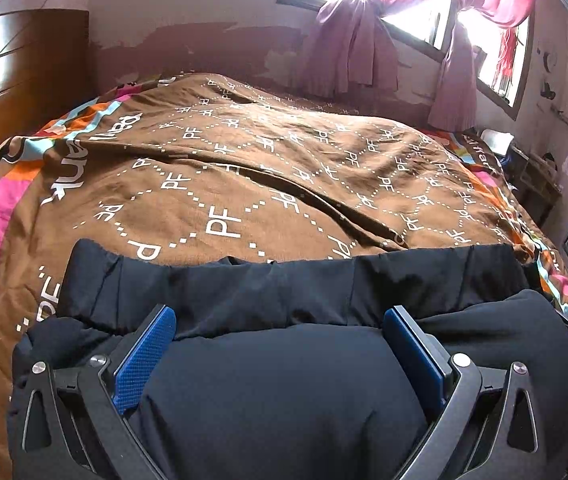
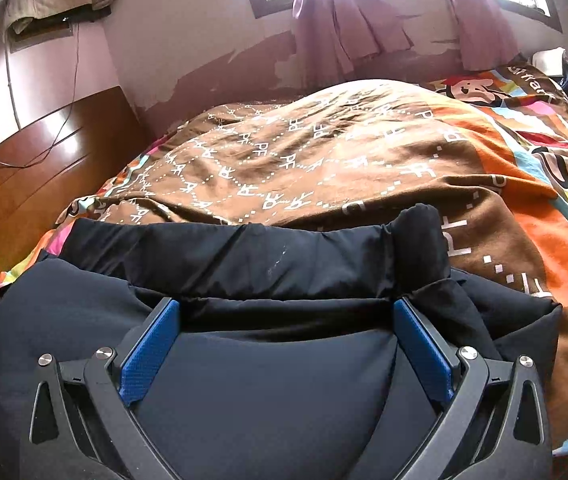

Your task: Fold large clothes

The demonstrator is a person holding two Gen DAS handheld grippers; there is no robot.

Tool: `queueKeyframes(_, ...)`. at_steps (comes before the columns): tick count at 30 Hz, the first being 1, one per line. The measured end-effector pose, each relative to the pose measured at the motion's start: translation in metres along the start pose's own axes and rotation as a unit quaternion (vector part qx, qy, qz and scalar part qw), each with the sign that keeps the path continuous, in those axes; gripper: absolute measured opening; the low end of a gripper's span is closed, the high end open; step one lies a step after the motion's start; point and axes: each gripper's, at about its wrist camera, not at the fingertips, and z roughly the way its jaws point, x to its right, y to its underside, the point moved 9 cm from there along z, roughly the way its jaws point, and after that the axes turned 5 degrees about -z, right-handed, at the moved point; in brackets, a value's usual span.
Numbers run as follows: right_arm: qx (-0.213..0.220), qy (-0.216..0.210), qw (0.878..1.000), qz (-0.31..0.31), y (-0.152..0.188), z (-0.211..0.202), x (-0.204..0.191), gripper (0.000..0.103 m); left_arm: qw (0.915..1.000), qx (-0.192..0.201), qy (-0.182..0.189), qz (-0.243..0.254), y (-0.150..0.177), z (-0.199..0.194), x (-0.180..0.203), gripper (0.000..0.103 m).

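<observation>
A dark navy padded jacket (image 1: 284,380) lies folded in a thick bundle on the near edge of the bed; it also fills the lower half of the right wrist view (image 2: 267,380). My left gripper (image 1: 279,320) is wide open just above the bundle, with a blue pad (image 1: 147,356) on either side of a puffy fold. My right gripper (image 2: 287,312) is also wide open over the bundle, its blue pads (image 2: 149,354) spread apart. A flatter black band of the jacket (image 1: 284,284) lies beyond both grippers. I cannot tell whether the pads touch the fabric.
The bed is covered by a brown blanket (image 1: 263,168) with white "PF" print and orange, pink and blue borders (image 2: 524,184). A wooden headboard (image 1: 23,64) stands at the left. Purple curtains (image 1: 348,40) hang by the window. Cluttered furniture (image 1: 540,176) stands at the right.
</observation>
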Motion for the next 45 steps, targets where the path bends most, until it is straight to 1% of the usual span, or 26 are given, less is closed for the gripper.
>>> queueKeyframes(20,0.012,0.008,1.0,-0.009,-0.002,-0.005,0.001,0.102,0.9999,0.014,0.005,-0.002,0.001,-0.004,0.0,0.103)
queueKeyframes(25,0.024,0.012,1.0,-0.014,-0.002,-0.014,-0.001,0.102,0.9995,0.028,0.015,0.0,0.002,-0.013,0.001,0.103)
queueKeyframes(28,0.038,0.014,0.999,-0.015,-0.003,-0.025,-0.001,0.102,0.9986,0.046,0.023,-0.008,0.003,-0.028,0.0,0.103)
queueKeyframes(30,0.05,0.037,0.998,-0.021,-0.003,-0.04,0.0,0.102,0.9983,0.049,0.027,-0.014,0.003,-0.04,0.0,0.103)
queueKeyframes(32,0.07,0.066,0.995,-0.027,-0.005,-0.062,0.003,0.102,0.9974,0.049,0.049,-0.021,0.005,-0.059,0.001,0.103)
queueKeyframes(33,0.082,0.076,0.993,-0.026,-0.006,-0.073,0.006,0.102,0.9969,0.052,0.053,-0.025,0.006,-0.069,-0.001,0.103)
queueKeyframes(35,0.102,0.092,0.99,-0.018,-0.007,-0.099,0.015,0.102,0.9965,0.064,0.043,-0.032,0.008,-0.092,-0.01,0.103)
queueKeyframes(37,0.106,0.101,0.989,-0.012,-0.006,-0.118,0.025,0.102,0.9965,0.068,0.034,-0.035,0.01,-0.105,-0.021,0.103)
queueKeyframes(40,0.095,0.106,0.99,-0.003,0.001,-0.134,0.041,0.102,0.9971,0.063,0.011,-0.041,0.014,-0.122,-0.047,0.103)
queueKeyframes(42,0.087,0.106,0.991,0.004,0.007,-0.139,0.05,0.102,0.9976,0.052,-0.012,-0.044,0.02,-0.128,-0.068,0.103)
queueKeyframes(45,0.064,0.118,0.991,0.02,0.021,-0.133,0.065,0.102,0.9957,0.037,-0.046,-0.072,0.035,-0.13,-0.097,0.103)
